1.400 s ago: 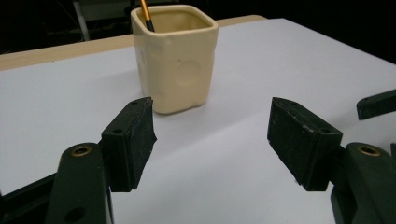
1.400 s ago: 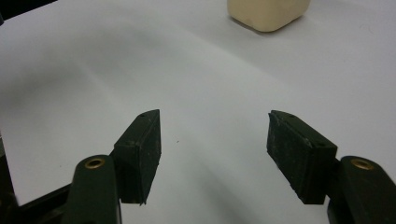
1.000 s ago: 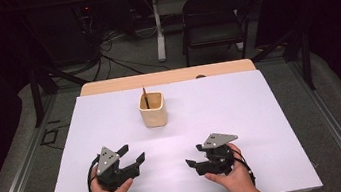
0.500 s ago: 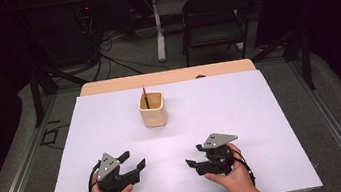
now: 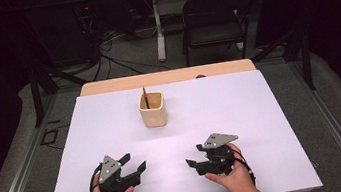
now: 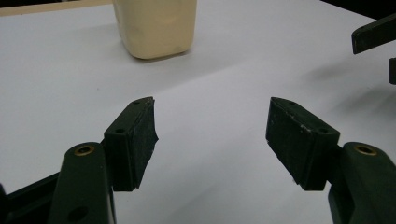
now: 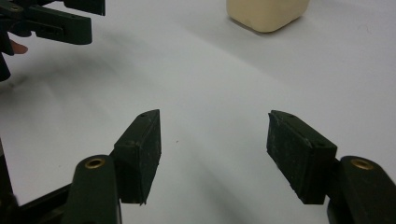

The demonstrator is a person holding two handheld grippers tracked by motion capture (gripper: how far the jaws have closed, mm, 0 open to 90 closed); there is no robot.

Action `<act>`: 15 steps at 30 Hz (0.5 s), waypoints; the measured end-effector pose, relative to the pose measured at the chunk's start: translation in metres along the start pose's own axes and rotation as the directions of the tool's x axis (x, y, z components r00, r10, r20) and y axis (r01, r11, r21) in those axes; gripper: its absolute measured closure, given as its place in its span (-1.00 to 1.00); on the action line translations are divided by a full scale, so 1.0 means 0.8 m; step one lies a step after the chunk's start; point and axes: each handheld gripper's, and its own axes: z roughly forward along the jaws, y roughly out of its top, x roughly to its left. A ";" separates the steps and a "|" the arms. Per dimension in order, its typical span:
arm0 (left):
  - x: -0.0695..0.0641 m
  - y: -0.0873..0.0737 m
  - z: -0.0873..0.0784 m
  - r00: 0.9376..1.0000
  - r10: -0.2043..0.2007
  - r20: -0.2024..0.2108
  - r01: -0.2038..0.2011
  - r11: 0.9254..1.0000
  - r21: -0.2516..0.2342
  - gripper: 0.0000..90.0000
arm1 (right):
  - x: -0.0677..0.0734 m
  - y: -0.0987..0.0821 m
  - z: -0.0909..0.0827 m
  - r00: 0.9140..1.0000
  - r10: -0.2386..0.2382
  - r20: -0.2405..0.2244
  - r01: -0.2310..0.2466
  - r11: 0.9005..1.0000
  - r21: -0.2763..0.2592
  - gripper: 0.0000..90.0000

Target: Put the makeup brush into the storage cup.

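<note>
Nothing started yet, looks like: left gripper (image 5: 133, 163) & right gripper (image 5: 194, 163) sit near the table edge, jaws wide, empty (cup (image 5: 152, 109) w/ stick (image 5: 146, 98) stands mid-table, untouched, well apart)

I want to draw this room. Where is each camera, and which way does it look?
High view: above the person's side, looking forward and down on the table; both hands, left hand-held gripper, right hand-held gripper.
Left gripper view: rides the left hand-held gripper, looking along open jaws at the cup.
Right gripper view: rides the right hand-held gripper, open jaws, facing the cup.
All share the cup.
</note>
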 end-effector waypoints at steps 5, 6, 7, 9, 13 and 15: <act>0.001 -0.002 0.001 1.000 -0.004 -0.002 0.004 1.000 -0.001 -0.26 | 0.000 0.000 0.000 1.000 0.001 0.000 -0.001 1.000 -0.003 -0.22; 0.001 -0.002 0.001 1.000 -0.004 -0.003 0.004 1.000 0.001 -0.26 | 0.000 0.000 0.000 1.000 0.001 0.000 -0.001 1.000 -0.005 -0.22; 0.002 -0.002 0.001 1.000 -0.006 -0.005 0.006 1.000 0.002 -0.26 | 0.000 -0.001 0.000 1.000 0.001 0.000 -0.001 1.000 -0.005 -0.22; 0.002 -0.002 0.001 1.000 -0.015 -0.005 0.015 1.000 0.000 -0.26 | -0.001 -0.001 0.001 1.000 -0.001 0.000 0.001 1.000 -0.002 -0.22; 0.004 -0.002 0.002 1.000 -0.016 -0.003 0.016 1.000 0.002 -0.26 | -0.003 -0.003 0.002 1.000 0.005 0.002 -0.005 1.000 -0.002 -0.21; 0.004 -0.002 0.002 1.000 -0.018 -0.003 0.018 1.000 0.000 -0.26 | -0.003 -0.003 0.002 1.000 0.012 0.003 -0.012 1.000 -0.003 -0.21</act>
